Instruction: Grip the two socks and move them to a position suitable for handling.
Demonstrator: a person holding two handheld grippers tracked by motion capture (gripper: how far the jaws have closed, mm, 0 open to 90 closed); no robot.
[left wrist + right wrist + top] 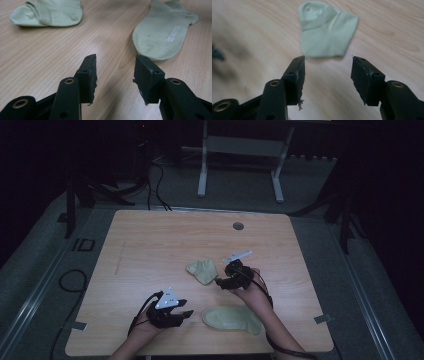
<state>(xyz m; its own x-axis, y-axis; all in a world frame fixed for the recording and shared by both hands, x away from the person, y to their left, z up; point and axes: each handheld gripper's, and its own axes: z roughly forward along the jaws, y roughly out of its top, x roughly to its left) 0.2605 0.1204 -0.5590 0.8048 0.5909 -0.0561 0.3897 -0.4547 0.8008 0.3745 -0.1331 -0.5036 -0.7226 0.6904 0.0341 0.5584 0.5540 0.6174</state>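
Two pale green socks lie on your table: folded sock at twelve o'clock of flat sock. Your left gripper and right gripper both gape apart, holding nothing.

High view is dim and underexposed; only the counter catches light, from overhead, while the surroundings fall to near black; the picture is soft and grainy; shadows under the hands are faint. Left gripper view is brighter and evenly lit; a pale sheen lies on the wood; short soft shadows sit under both socks. Right gripper view has motion blur across the wood, heaviest at the left edge; the near jaws stay fairly sharp.
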